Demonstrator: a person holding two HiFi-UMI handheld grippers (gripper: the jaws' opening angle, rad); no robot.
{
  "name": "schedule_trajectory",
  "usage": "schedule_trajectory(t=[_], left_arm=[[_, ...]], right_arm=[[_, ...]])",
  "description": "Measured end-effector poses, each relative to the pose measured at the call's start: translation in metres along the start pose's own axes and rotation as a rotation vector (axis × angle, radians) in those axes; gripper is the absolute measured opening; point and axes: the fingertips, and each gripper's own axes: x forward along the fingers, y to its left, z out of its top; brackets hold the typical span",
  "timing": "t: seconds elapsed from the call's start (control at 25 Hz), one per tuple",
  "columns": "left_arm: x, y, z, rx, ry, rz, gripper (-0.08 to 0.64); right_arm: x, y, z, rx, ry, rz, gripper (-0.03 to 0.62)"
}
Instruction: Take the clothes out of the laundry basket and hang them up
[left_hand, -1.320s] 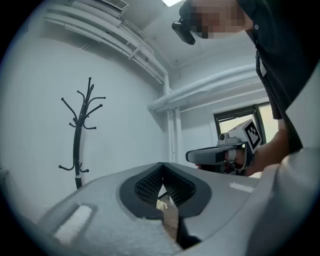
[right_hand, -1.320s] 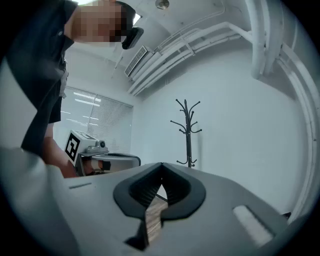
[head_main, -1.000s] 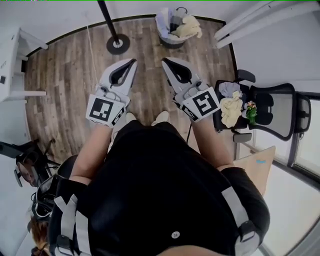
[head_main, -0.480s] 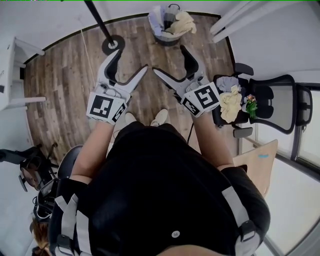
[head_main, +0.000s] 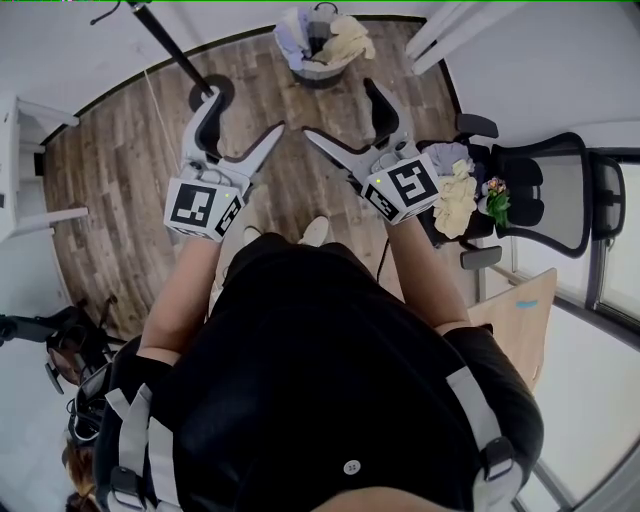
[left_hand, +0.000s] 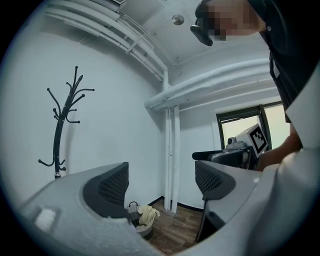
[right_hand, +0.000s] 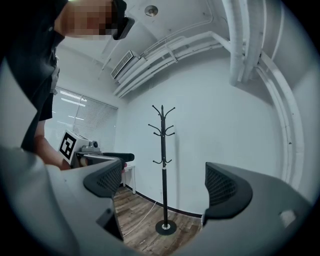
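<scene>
**Both grippers level and spread wide, aimed across the room at the basket.**

The left gripper (head_main: 240, 115) and right gripper (head_main: 340, 110) have just been opening. Their fingers (left_hand: 112, 187) stand far apart with nothing between them, probably so they are ready to take cloth on arrival. The round grey fabric-lined laundry basket (head_main: 290, 50) sits on the brown wood-plank floor (head_main: 120, 190) by the far wall, well apart from both grippers. A crumpled cream garment (head_main: 345, 40) lies on top of it and looks like the easiest first pick. Near the basket stands the tall black metal coat stand (right_hand: 162, 150) with bare hooks, likely where the clothes will hang.
</scene>
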Motion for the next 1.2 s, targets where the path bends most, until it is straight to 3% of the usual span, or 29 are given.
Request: schedule_trajectory(t=[0.36, 0.56, 1.2], left_arm=[[0.062, -0.016, 0.001, 0.025, 0.000, 0.005, 0.469], [0.098, -0.002, -0.003, 0.013, 0.008, -0.004, 0.486], [0.251, 0.161, -0.038, -0.077, 0.010, -0.075, 0.466]], right_arm=[[-0.013, -0.065, -0.001, 0.000, 0.003, 0.002, 0.528], [0.002, -0.101, -0.005, 0.011, 0.005, -0.019, 0.538], [0.166, -0.235, -0.034, 0.005, 0.079, -0.072, 0.529]])
